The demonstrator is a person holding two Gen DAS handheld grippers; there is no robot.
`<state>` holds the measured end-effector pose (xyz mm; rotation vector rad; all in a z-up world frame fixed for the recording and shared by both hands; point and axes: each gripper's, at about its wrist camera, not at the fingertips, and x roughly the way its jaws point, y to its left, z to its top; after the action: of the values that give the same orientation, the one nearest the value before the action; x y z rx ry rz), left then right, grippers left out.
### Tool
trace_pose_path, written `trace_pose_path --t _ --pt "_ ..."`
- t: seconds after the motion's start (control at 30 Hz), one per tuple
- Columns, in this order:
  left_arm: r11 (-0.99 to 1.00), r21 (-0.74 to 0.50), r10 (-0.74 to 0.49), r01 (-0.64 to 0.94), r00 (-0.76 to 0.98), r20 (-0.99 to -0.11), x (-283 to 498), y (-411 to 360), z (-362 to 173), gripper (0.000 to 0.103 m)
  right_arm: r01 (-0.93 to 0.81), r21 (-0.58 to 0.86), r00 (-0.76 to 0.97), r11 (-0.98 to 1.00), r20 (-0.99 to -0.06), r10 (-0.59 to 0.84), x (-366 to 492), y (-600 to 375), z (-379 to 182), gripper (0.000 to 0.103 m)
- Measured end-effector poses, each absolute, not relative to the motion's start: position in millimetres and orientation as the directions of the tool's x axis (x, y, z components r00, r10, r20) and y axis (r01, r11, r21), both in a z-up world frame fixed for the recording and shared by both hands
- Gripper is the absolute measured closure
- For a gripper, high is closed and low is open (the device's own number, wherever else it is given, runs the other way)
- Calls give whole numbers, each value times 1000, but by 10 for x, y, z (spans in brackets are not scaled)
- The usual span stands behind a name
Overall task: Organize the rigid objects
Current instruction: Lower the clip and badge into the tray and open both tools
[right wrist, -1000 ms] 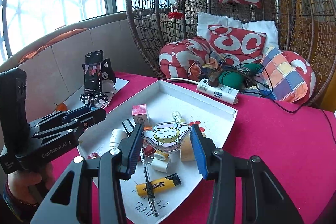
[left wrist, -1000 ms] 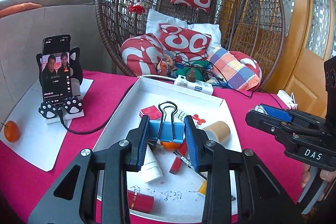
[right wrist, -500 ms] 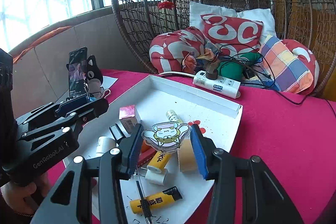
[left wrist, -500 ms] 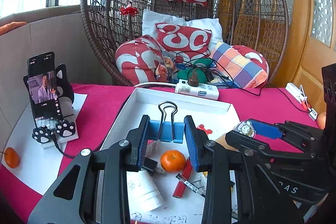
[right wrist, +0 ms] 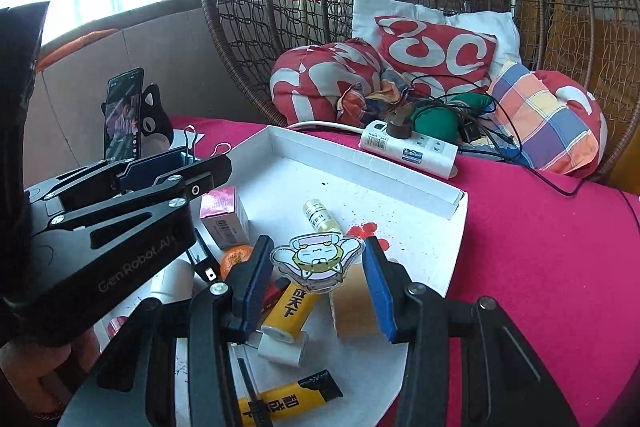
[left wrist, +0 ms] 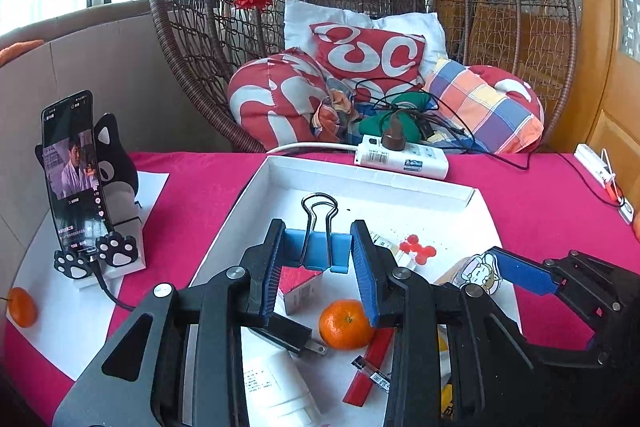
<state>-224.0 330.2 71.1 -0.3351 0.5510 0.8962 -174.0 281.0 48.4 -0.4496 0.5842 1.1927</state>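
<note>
Right now the left gripper (left wrist: 318,259) squeezes a blue binder clip (left wrist: 316,251) by its sides, up above the white tray (left wrist: 372,177). The right gripper (right wrist: 316,267) pinches a flat cartoon cat tag (right wrist: 316,259) by its edges, also above the tray. The tag looks thin and could slip or twist out. The two grippers are near each other and could bump. Near the front of the tray, things are crowded around the orange (left wrist: 346,323). By the tray's back wall there is bare room.
</note>
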Motion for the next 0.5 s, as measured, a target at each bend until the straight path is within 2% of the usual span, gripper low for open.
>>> trace_pose_path --t 0.07,0.1,0.13,0.17,0.2,0.23,0.27,0.33,0.4,0.47,0.5 --pt "577 -37 651 -816 486 -583 -2245 3304 692 68 -949 -30 260 315 -642 721 -1748 2826 454 57" --pt "573 -35 655 -819 483 -581 -2259 3294 693 64 -950 -38 261 311 -647 717 -1757 2834 441 57" --pt "569 -35 659 -822 481 -578 -2277 3285 697 49 -950 -48 264 308 -648 714 -1772 2836 433 56" --pt "564 -38 663 -825 480 -574 -2294 3278 705 38 -950 -59 270 306 -644 715 -1787 2831 434 48" --pt "559 -40 669 -828 479 -569 -2313 3264 714 18 -950 -72 279 305 -638 718 -1808 2820 436 39" --pt "552 -38 675 -833 474 -565 -2337 3243 723 11 -948 -85 289 306 -630 720 -1830 2804 440 19" --pt "546 -36 681 -837 469 -562 -2357 3222 728 9 -946 -96 300 310 -621 724 -1849 2785 450 14" --pt "536 -35 689 -844 461 -559 -2399 3176 732 0 -943 -125 318 307 -607 729 -1902 2743 459 14" --pt "529 -40 693 -847 459 -557 -2447 3128 729 0 -938 -157 338 308 -602 724 -1947 2706 458 12" --pt "525 -57 693 -849 465 -551 -2509 3065 739 0 -935 -167 350 314 -592 726 -1972 2632 471 1" --pt "524 -68 694 -849 472 -545 -2544 3029 751 0 -934 -166 352 318 -587 729 -1978 2592 484 0"
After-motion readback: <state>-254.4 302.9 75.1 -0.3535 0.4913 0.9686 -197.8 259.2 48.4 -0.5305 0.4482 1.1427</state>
